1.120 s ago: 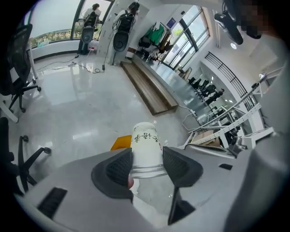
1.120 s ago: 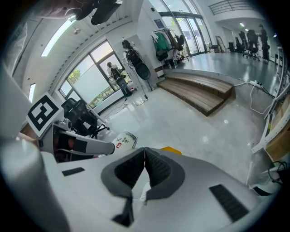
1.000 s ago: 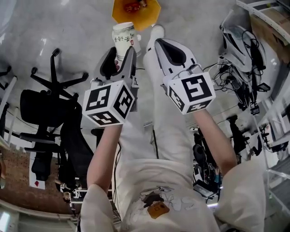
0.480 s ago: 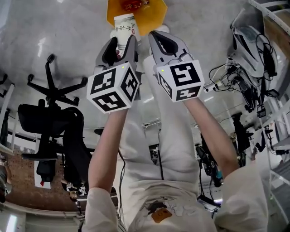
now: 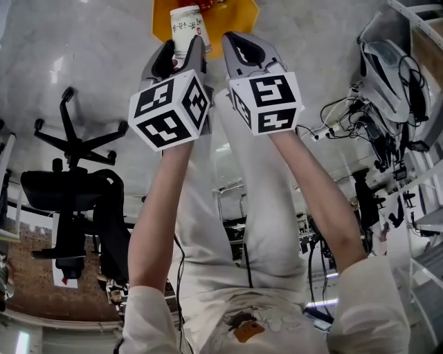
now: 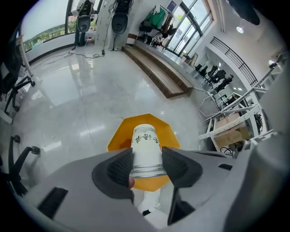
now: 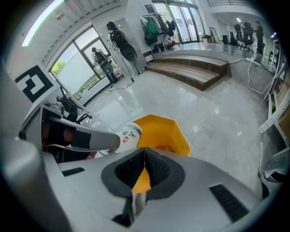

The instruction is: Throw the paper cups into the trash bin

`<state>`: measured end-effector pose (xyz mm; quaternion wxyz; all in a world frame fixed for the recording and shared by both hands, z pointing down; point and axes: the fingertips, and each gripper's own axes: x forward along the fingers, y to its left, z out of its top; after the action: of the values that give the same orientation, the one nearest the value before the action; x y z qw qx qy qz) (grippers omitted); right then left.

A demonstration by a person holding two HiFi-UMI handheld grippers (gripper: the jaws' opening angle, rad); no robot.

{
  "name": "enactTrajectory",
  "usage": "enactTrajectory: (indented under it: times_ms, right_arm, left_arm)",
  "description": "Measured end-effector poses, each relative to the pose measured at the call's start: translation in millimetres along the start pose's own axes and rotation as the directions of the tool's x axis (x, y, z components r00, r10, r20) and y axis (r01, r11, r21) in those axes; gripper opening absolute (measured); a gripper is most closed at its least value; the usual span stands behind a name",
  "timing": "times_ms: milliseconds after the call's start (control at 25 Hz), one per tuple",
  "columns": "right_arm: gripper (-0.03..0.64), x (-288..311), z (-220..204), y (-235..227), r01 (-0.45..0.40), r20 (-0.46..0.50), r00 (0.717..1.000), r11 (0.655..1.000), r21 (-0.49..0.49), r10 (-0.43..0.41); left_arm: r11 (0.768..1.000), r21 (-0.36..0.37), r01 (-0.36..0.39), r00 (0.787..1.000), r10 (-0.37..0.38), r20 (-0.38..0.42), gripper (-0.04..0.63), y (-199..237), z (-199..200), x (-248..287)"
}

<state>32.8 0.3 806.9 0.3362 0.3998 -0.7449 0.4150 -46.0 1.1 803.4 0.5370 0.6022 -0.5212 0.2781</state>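
A white paper cup (image 5: pixel 185 26) with dark print is clamped between the pads of my left gripper (image 5: pixel 181 52), its closed end pointing forward. In the left gripper view the cup (image 6: pixel 146 152) hangs directly over the open yellow trash bin (image 6: pixel 118 141) on the floor, with the left gripper (image 6: pixel 147 166) shut on it. My right gripper (image 5: pixel 242 45) is beside it, just to the right, jaws together and nothing between them. The right gripper view shows its shut jaws (image 7: pixel 145 165), the cup (image 7: pixel 128 136) at left and the bin (image 7: pixel 165 131) ahead. The bin (image 5: pixel 239 14) holds some rubbish.
Black office chairs (image 5: pixel 73 183) stand on the shiny grey floor at left. Cables and gear (image 5: pixel 384 90) crowd the right, beside a white rack (image 6: pixel 235 122). Wooden steps (image 6: pixel 158 74) lie further off. The person's white trouser legs and shoe (image 6: pixel 147 204) are below the grippers.
Both grippers have moved forward toward the yellow bin. The cup, still held in the left gripper, is now over the bin's opening instead of short of it.
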Motion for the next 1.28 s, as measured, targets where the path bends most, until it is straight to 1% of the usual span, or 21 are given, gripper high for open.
enactTrajectory:
  times_ms: [240,400,640,760,800,840,880,920,960,1120,1280]
  right_arm:
    - [0.008,23.0,-19.2,-13.9,0.009,-0.041,0.999,1.0,-0.029,-0.01]
    - [0.009,29.8,-24.8,-14.5,0.004,-0.059,0.998,0.998,-0.055,-0.008]
    - [0.009,32.0,-32.4,-7.6,-0.005,-0.08,0.997,0.997,-0.074,-0.001]
    - [0.009,28.1,-29.8,-5.0,-0.005,-0.079,0.997,0.997,-0.076,-0.001]
    - [0.009,25.6,-28.2,-2.7,-0.006,-0.078,0.997,0.997,-0.072,0.0]
    - [0.008,22.6,-26.7,-0.5,-0.007,-0.077,0.997,0.997,-0.071,0.002]
    - [0.008,19.6,-25.0,1.7,-0.01,-0.076,0.997,0.997,-0.071,0.004]
    - [0.008,16.7,-23.1,3.8,-0.012,-0.074,0.997,0.997,-0.073,0.006]
    - [0.008,13.8,-21.5,5.7,-0.012,-0.073,0.997,0.997,-0.076,0.007]
    - [0.008,-3.5,-17.4,17.0,-0.015,-0.074,0.997,0.995,-0.097,0.008]
    - [0.008,-31.5,-5.3,29.7,-0.022,-0.073,0.997,0.993,-0.118,0.014]
  left_arm:
    - [1.0,0.013,-0.027,1.0,0.027,0.0,0.212,6.6,-2.4,26.9]
    - [0.999,0.043,0.028,0.999,-0.027,-0.036,0.216,-0.7,-9.3,46.8]
    - [0.999,0.034,0.001,0.999,0.0,-0.039,0.216,2.8,-15.3,43.1]
    - [0.999,0.047,0.003,0.999,-0.001,-0.033,0.215,-1.1,-12.8,34.9]
    - [0.999,0.052,0.002,1.0,0.0,-0.032,0.194,-2.1,-12.4,30.1]
    - [0.998,0.055,-0.001,1.0,0.003,-0.03,0.13,-2.5,-12.2,24.7]
    - [0.998,0.059,-0.008,1.0,0.009,-0.028,0.086,-2.2,-11.7,19.4]
    - [0.998,0.064,-0.015,1.0,0.017,-0.024,0.044,-1.5,-10.8,14.4]
    - [0.997,0.07,-0.022,1.0,0.023,-0.02,0.017,-0.6,-9.5,9.5]
    - [0.997,0.078,-0.028,1.0,0.029,-0.013,0.007,0.5,-5.3,-13.2]
    - [0.997,0.074,-0.02,1.0,0.02,-0.004,0.006,-9.6,5.4,-44.1]
